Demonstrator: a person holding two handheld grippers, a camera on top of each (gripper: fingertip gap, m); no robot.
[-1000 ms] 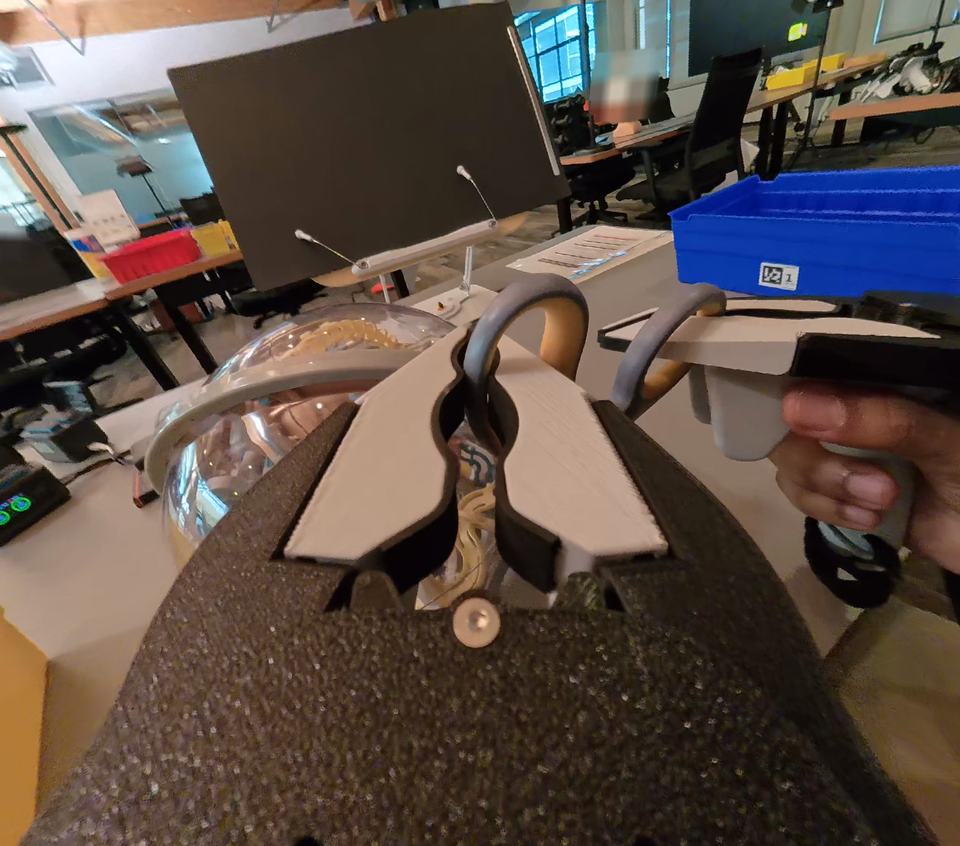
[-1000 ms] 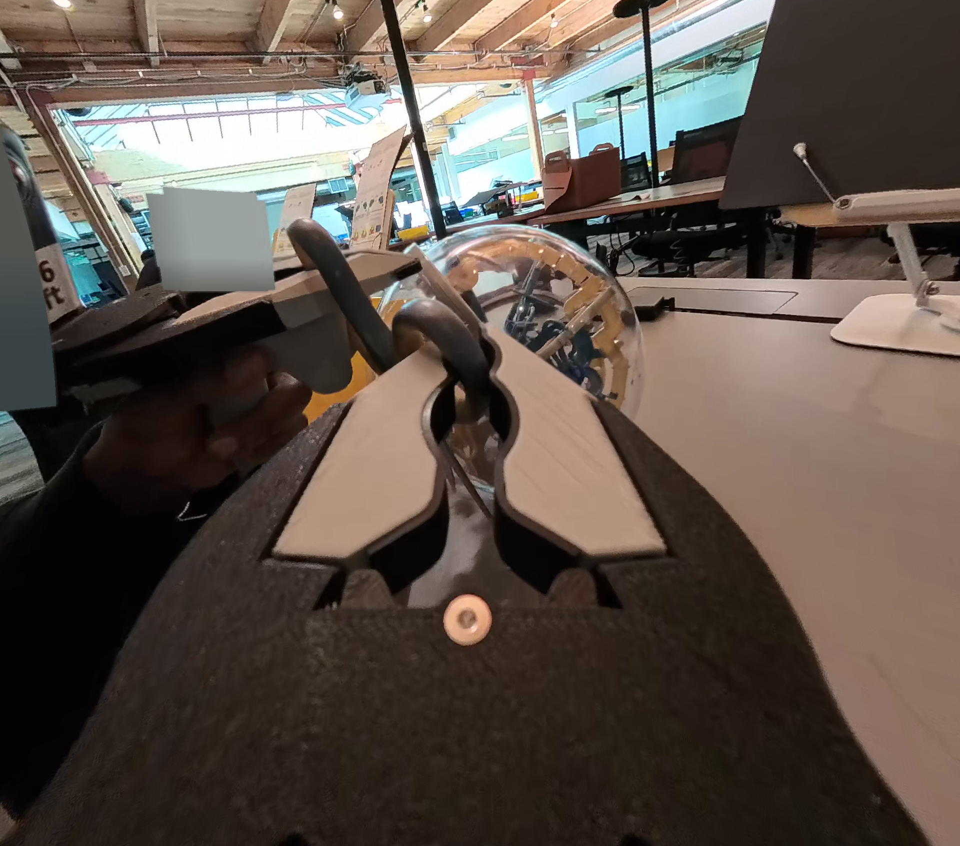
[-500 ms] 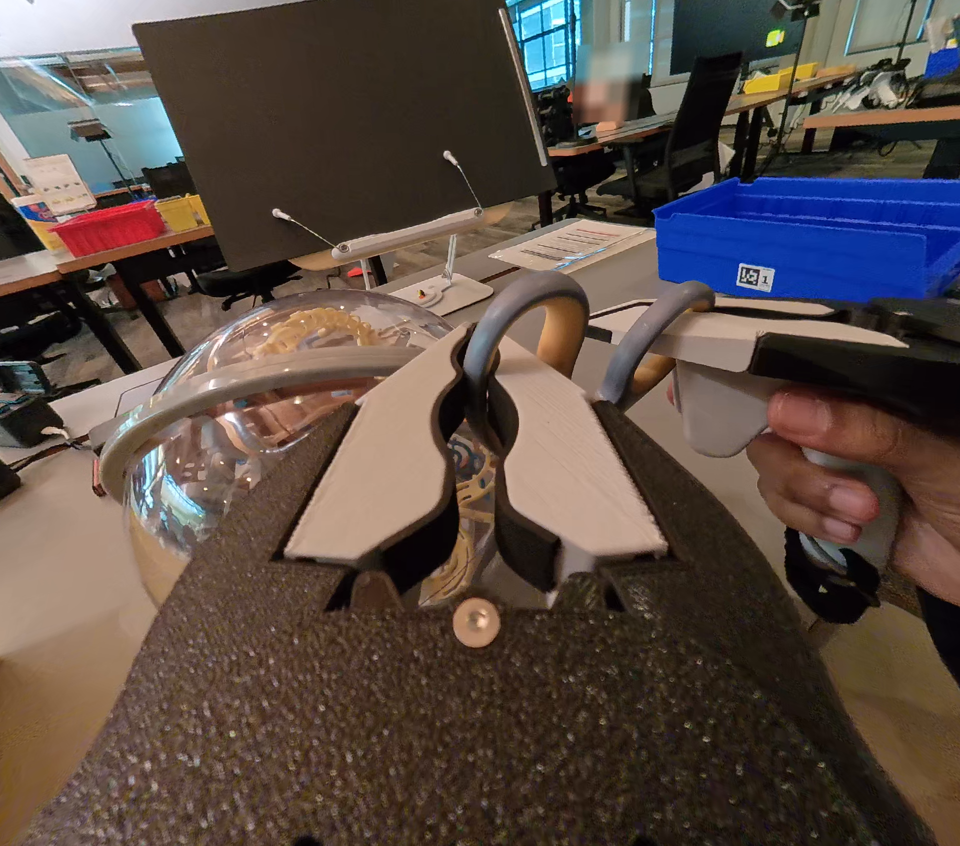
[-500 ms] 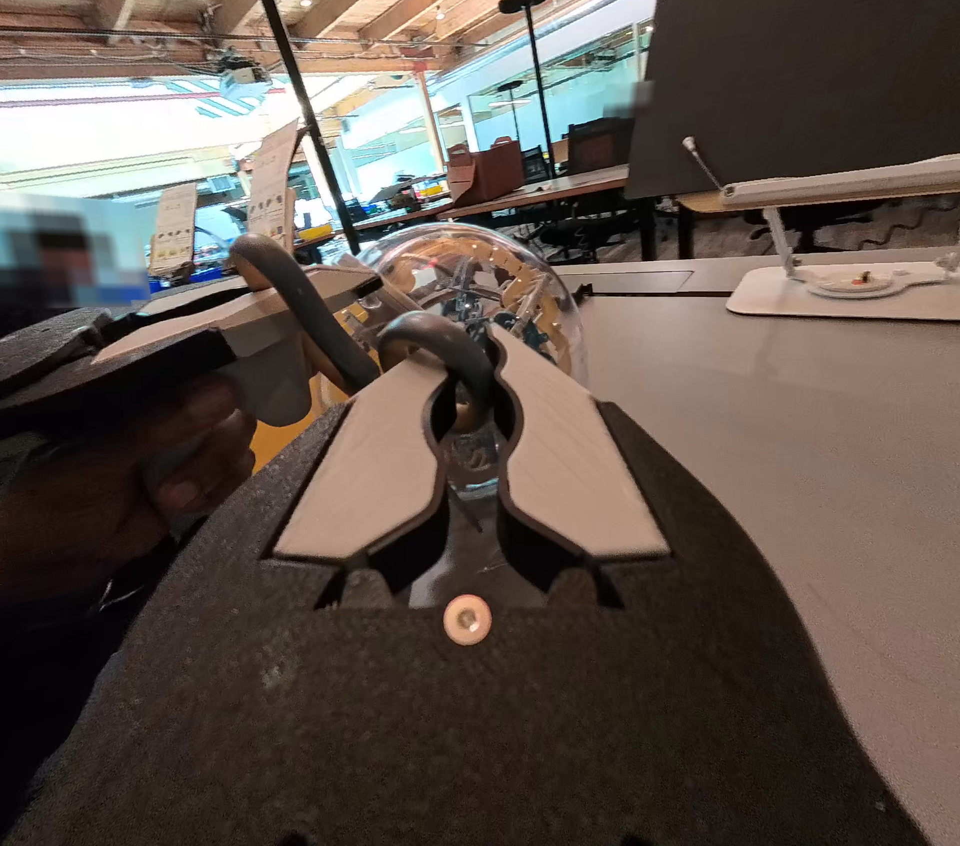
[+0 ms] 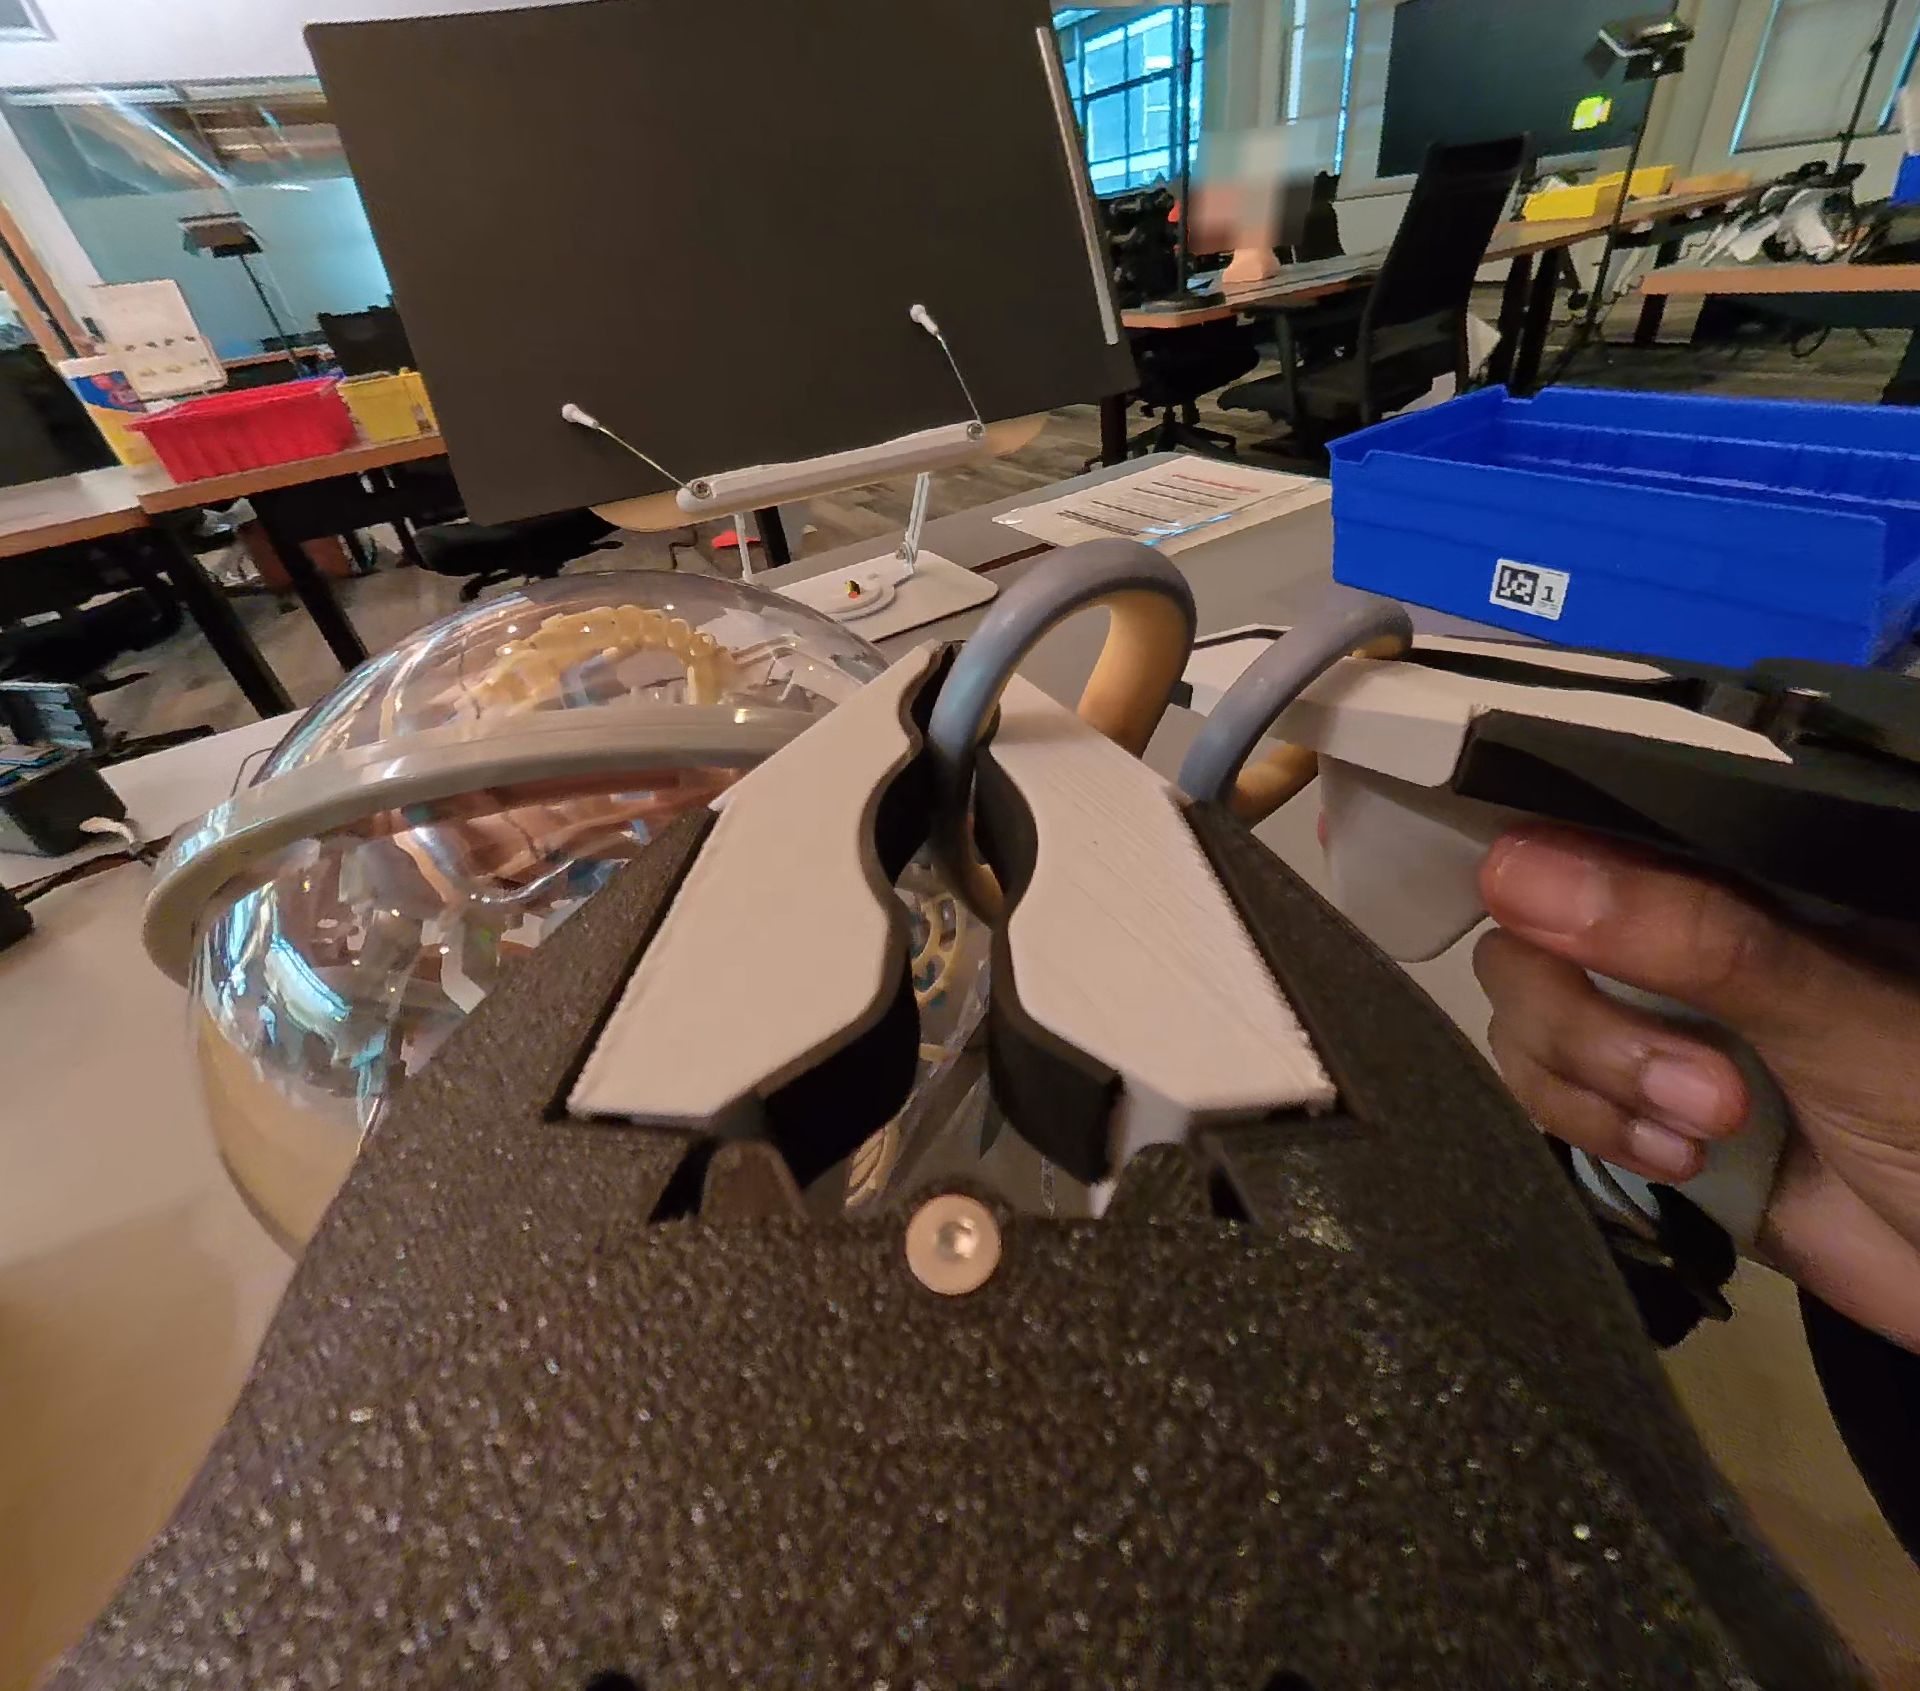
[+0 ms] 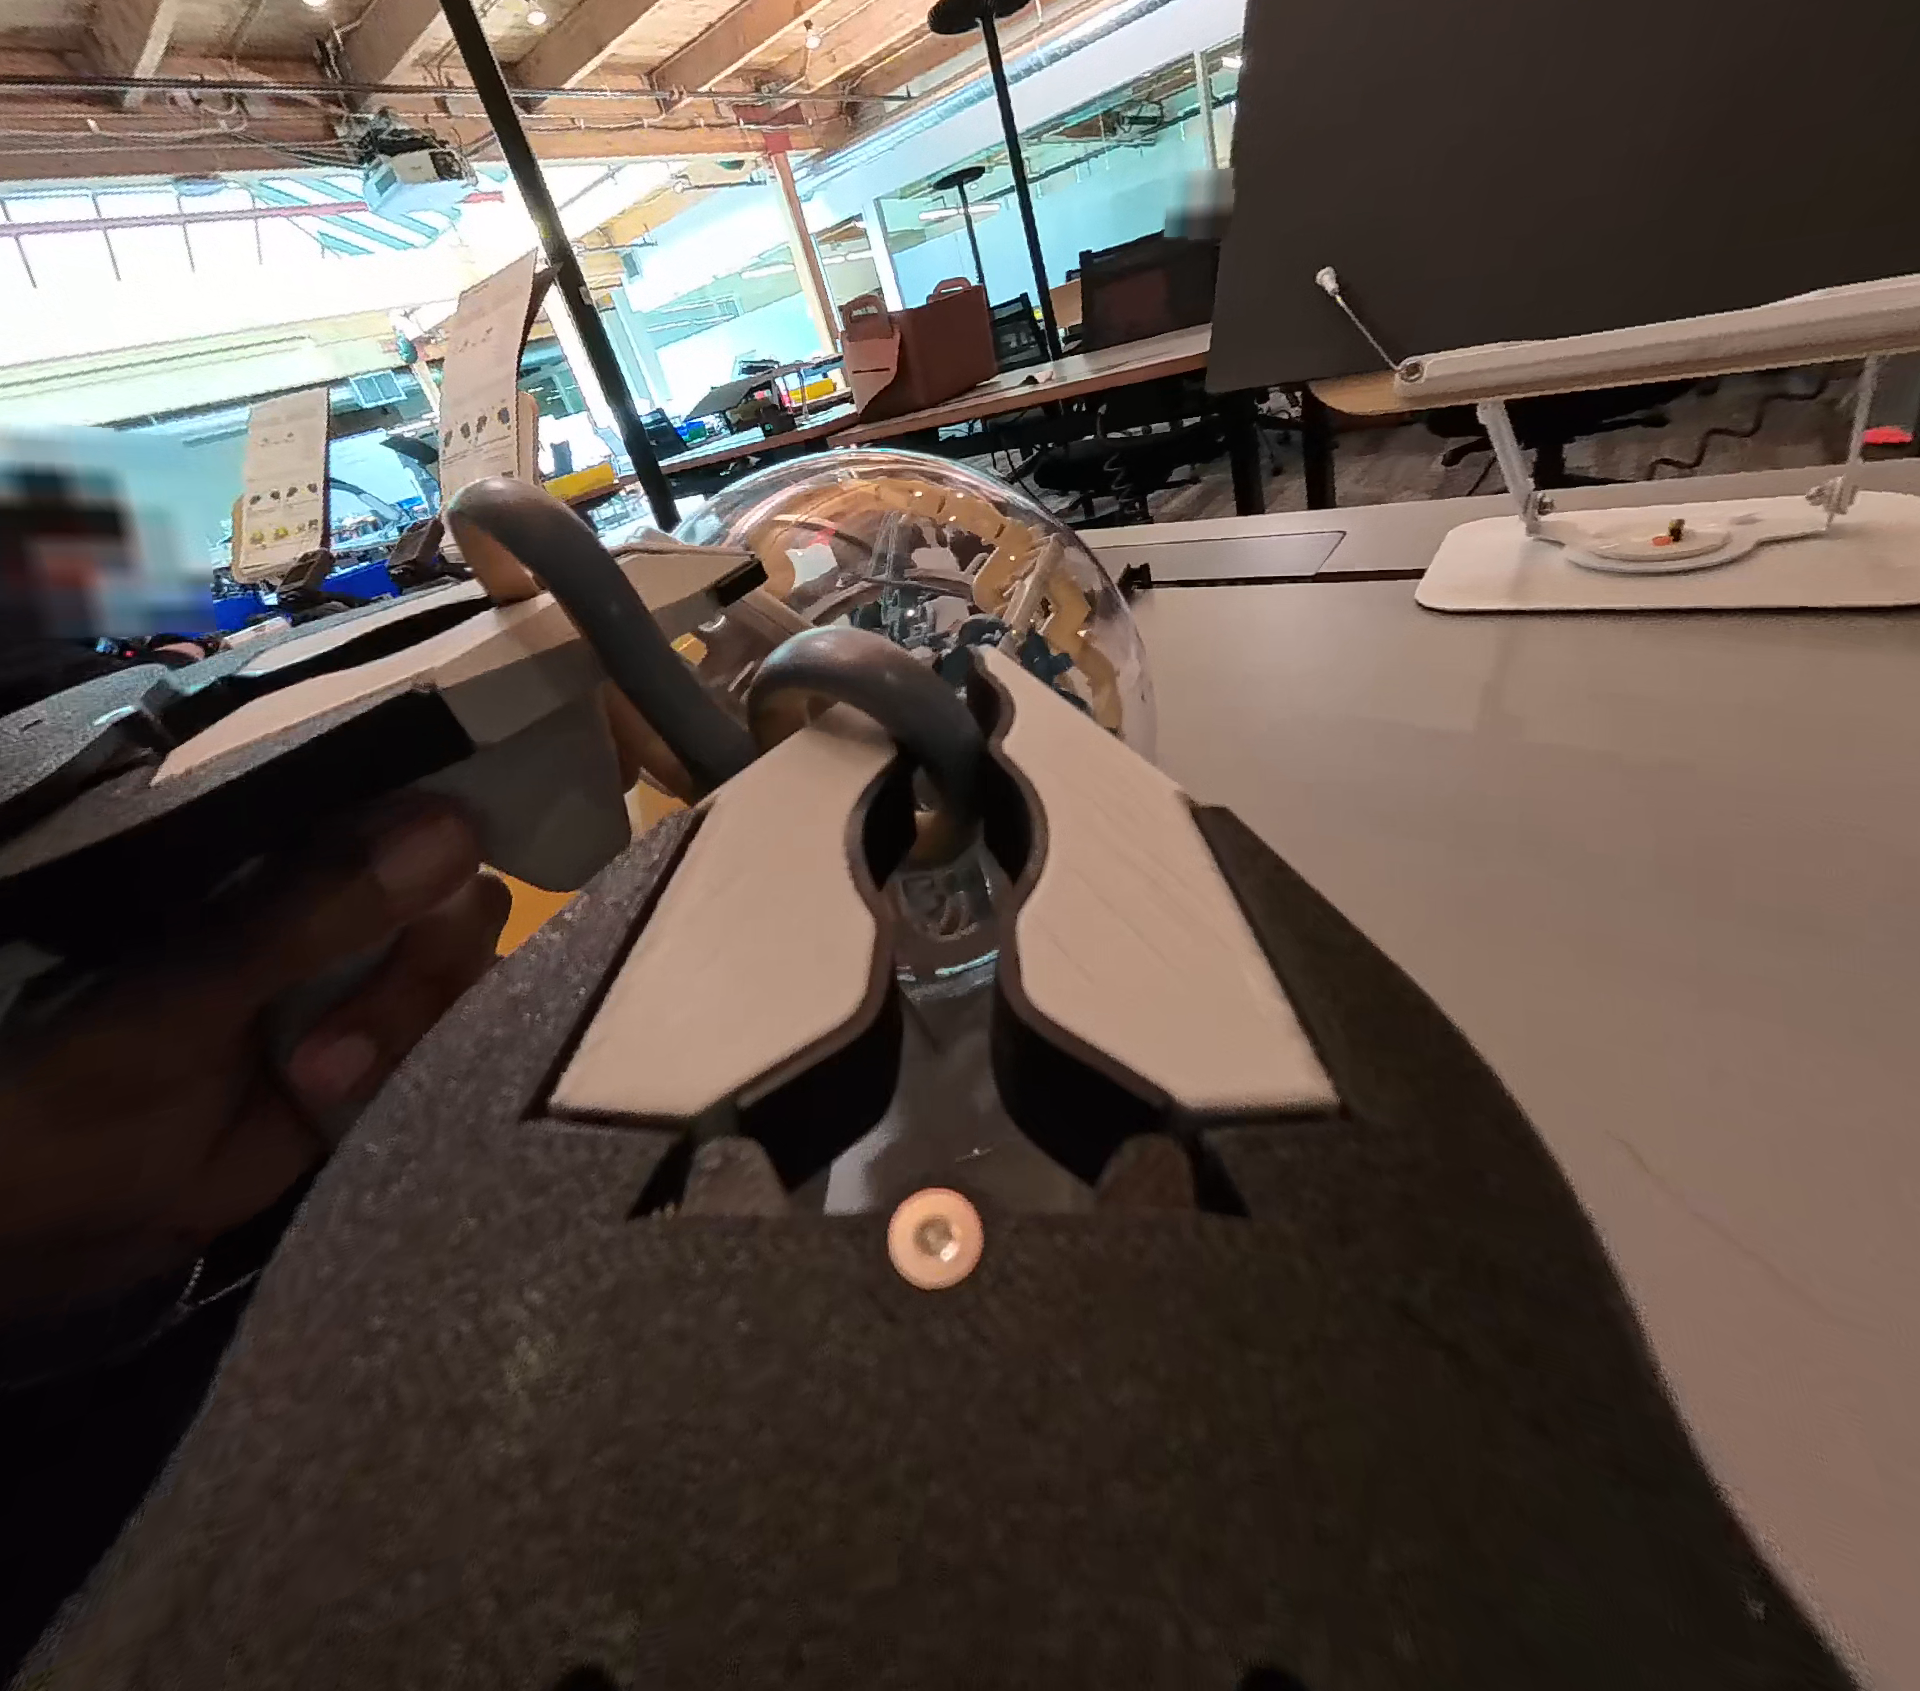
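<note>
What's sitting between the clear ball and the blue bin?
In the left wrist view, the two grey loop handles lie between the clear ball and the blue bin.

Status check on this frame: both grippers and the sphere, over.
Left gripper shut on grey loop handle. Right gripper shut on second loop. Clear maze sphere between them, above grey table.

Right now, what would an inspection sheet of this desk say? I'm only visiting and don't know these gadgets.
Surface: grey table, mostly bare.
Job's things: clear maze ball with two grey loop handles.
Clutter: blue bin, printed sheet, black board on a white stand.
Grippers: left gripper shut on the left loop handle; right gripper shut on the right loop handle.
Cables: a cable runs to a small black box at the table's left edge.
Surroundings: open office, desks, chairs, wooden ceiling.
</note>
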